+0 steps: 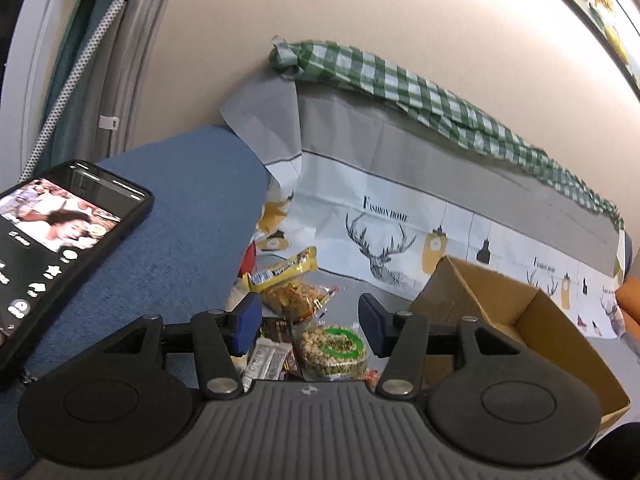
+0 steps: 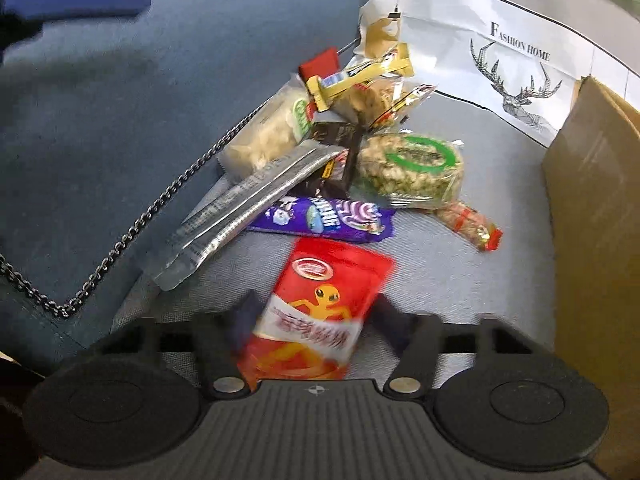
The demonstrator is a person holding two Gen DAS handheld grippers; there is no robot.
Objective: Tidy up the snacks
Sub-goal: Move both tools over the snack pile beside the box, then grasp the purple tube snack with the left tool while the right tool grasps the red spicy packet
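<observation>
1. snacks [image 2: 320,152] lie in a loose heap on the grey cloth, just left of the cardboard box [image 2: 600,216], which i use as my landmark.
2. my right gripper [image 2: 310,326] has the red packet [image 2: 320,312] between its jaws; blur hides the pads, so i cannot tell if they press on it.
3. my left gripper [image 1: 308,322] hangs open and empty over the heap, left of the box.
4. risk: if the right jaws are loose, the slick packet slips out before reaching the box.
5. risk: lowering the left gripper could scatter the round nut pack [image 1: 334,350].
</observation>
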